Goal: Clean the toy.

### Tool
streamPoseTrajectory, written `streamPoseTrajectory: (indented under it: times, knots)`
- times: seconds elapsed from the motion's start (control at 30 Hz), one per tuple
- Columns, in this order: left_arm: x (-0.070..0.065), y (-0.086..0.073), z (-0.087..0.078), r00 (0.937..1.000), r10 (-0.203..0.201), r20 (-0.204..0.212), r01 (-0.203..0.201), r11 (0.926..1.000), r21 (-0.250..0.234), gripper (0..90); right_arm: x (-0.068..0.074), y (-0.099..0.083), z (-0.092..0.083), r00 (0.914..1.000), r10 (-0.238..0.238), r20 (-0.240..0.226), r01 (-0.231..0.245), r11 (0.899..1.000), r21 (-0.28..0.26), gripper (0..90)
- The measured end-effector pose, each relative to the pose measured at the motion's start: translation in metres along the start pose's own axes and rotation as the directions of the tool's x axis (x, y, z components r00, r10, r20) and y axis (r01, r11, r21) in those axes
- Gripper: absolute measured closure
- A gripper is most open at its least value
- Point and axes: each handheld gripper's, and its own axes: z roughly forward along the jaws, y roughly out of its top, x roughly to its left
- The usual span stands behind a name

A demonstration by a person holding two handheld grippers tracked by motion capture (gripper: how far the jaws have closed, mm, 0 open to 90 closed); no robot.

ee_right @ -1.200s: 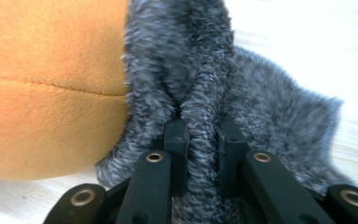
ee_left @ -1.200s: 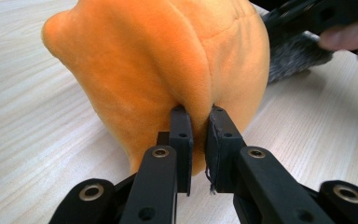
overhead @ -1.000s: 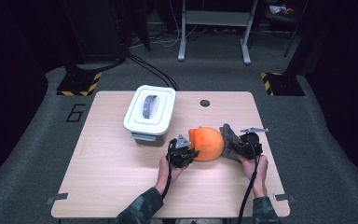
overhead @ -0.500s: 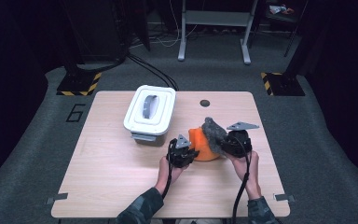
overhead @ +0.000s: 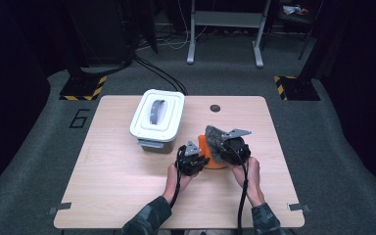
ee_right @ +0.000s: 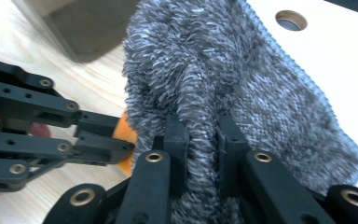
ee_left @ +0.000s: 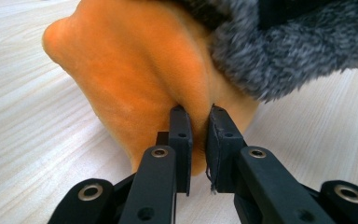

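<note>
Two grippers work one orange-and-grey fleece cloth [overhead: 210, 149] near the table's [overhead: 112, 191] right front: left gripper [ee_left: 199, 112] clenched on its orange edge, right gripper [ee_right: 203, 123] clamped on grey pile, so fold gently, pulling evenly, clear of the white bin [overhead: 157, 117].

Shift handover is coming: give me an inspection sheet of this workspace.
Surface: wooden table, round hole near the far edge.
Job's things: orange cloth and grey fluffy cloth, together at table centre.
Clutter: white lidded box.
Grippers: left claw shut on the orange cloth; right claw shut on the grey fluffy cloth.
Cables: one trails from each claw; more on the floor behind.
Surroundings: grey carpet, striped floor plates, metal stand legs.
</note>
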Motion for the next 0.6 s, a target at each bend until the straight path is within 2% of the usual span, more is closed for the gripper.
streamPoseTrajectory:
  times: [0.13,0.17,0.23,0.4,0.43,0.6]
  knots:
    - [0.0,0.0,0.0,1.0,0.002,0.002,-0.002,1.0,0.001,81.5,-0.01,-0.004,-0.003,0.9998,0.016,0.009,-0.016,1.0,-0.001,77.9]
    - [0.0,0.0,0.0,1.0,0.002,0.002,-0.002,1.0,0.001,81.5,-0.012,-0.006,-0.003,0.9993,0.034,0.014,-0.034,0.999,-0.002,77.9]
    - [0.0,0.0,0.0,1.0,0.003,0.002,-0.003,1.0,0.001,81.5,-0.022,-0.01,-0.004,0.9987,0.05,-0.006,-0.05,0.999,-0.011,77.9]
    - [0.0,0.0,0.001,1.0,0.004,0.006,-0.004,1.0,0.0,81.5,-0.046,-0.023,-0.003,0.9926,0.121,0.014,-0.121,0.993,-0.002,77.8]
    - [0.0,0.0,0.001,1.0,0.004,0.006,-0.004,1.0,0.0,81.5,-0.048,-0.025,-0.002,0.9892,0.146,0.014,-0.146,0.989,0.001,77.9]
    - [0.0,0.0,0.001,0.9999,0.013,0.002,-0.013,0.9999,0.001,81.5,-0.065,-0.038,0.005,0.9813,0.19,0.028,-0.191,0.981,0.026,77.8]
